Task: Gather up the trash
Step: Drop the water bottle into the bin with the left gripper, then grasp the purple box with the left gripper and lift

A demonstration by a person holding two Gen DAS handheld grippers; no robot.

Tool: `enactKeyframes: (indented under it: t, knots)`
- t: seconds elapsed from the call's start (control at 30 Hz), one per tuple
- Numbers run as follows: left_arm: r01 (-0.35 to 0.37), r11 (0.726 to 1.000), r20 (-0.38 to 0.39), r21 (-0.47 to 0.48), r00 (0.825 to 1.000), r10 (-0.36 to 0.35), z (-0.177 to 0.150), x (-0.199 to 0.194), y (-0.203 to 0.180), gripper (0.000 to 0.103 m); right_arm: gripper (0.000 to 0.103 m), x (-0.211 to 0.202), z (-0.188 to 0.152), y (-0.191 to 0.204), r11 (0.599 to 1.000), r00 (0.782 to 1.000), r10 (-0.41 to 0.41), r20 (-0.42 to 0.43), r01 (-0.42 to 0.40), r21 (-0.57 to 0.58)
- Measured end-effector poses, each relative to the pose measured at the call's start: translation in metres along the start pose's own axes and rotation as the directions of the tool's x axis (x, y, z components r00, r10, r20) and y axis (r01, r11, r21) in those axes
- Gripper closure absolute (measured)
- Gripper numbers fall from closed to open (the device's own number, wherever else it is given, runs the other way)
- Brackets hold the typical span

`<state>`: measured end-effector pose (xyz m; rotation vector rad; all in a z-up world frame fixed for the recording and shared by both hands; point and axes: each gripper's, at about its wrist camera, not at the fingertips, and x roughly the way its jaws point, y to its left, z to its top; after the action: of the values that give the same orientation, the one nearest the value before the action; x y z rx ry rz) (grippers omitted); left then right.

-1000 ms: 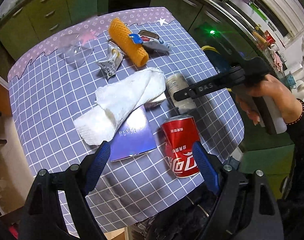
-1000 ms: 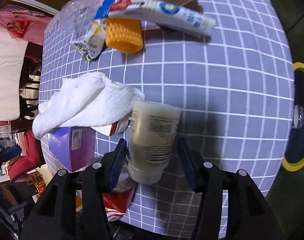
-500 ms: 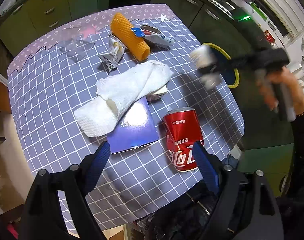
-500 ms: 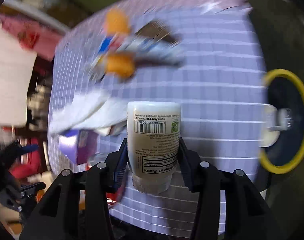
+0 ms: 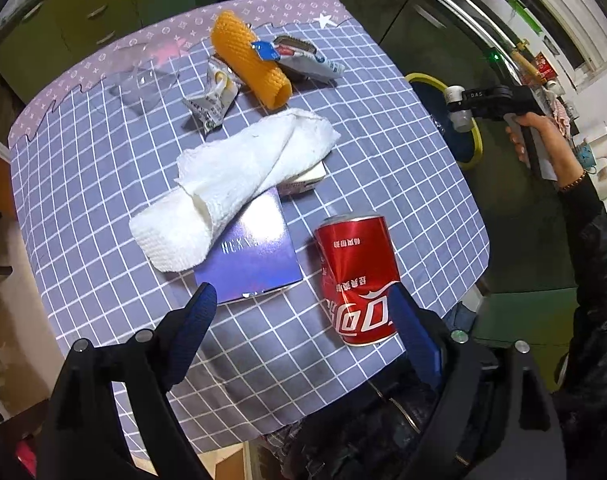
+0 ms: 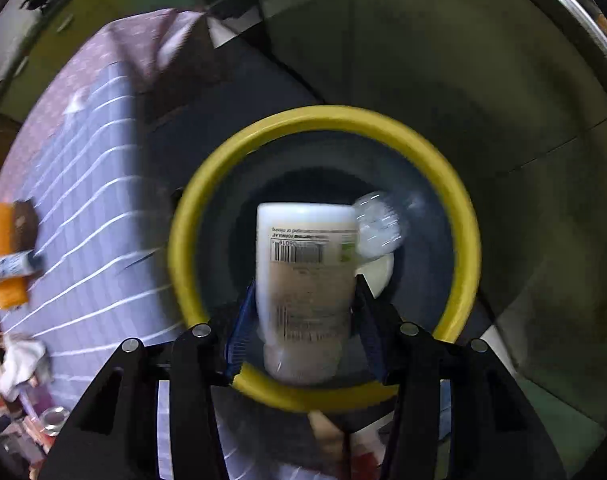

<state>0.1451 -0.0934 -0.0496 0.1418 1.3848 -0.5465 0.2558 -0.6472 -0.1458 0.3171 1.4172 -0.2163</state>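
Note:
My right gripper [image 6: 303,312] is shut on a white plastic bottle [image 6: 305,276] and holds it over the open mouth of the yellow-rimmed trash bin [image 6: 207,208]; it also shows in the left wrist view [image 5: 459,108], beyond the table's right edge above the bin [image 5: 473,148]. My left gripper [image 5: 303,316] is open and empty, low over the table's near edge. A red cola can [image 5: 357,280] lies just ahead of its right finger. A white paper towel [image 5: 239,176] drapes over a purple box [image 5: 251,264].
On the grid tablecloth [image 5: 83,184] lie an orange roll [image 5: 249,64], a toothpaste tube [image 5: 307,60], a crumpled wrapper [image 5: 213,98] and a clear plastic cup [image 5: 137,88]. Trash lies inside the bin [image 6: 379,224]. Green cabinets [image 5: 415,24] stand behind.
My right gripper closed on the bottle, lifted it off the table and swung it right, over the bin. My left gripper stayed almost still.

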Motion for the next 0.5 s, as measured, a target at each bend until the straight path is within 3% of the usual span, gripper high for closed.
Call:
enactKeyframes:
  t: [0.23,0.5]
  knots:
    - [-0.009,0.999,-0.056,-0.039,0.998,0.006,0.002,0.014,0.003,0.020,0.051,-0.018,-0.018,0.001,0.996,0.996,0.081,0.046,-0.080,-0.026]
    - [-0.064,0.992,-0.106,-0.109,0.993,0.053,0.007,0.037,0.015,0.020,0.051,-0.018,-0.046,0.025,0.986,0.991,0.135,0.017,-0.133,-0.099]
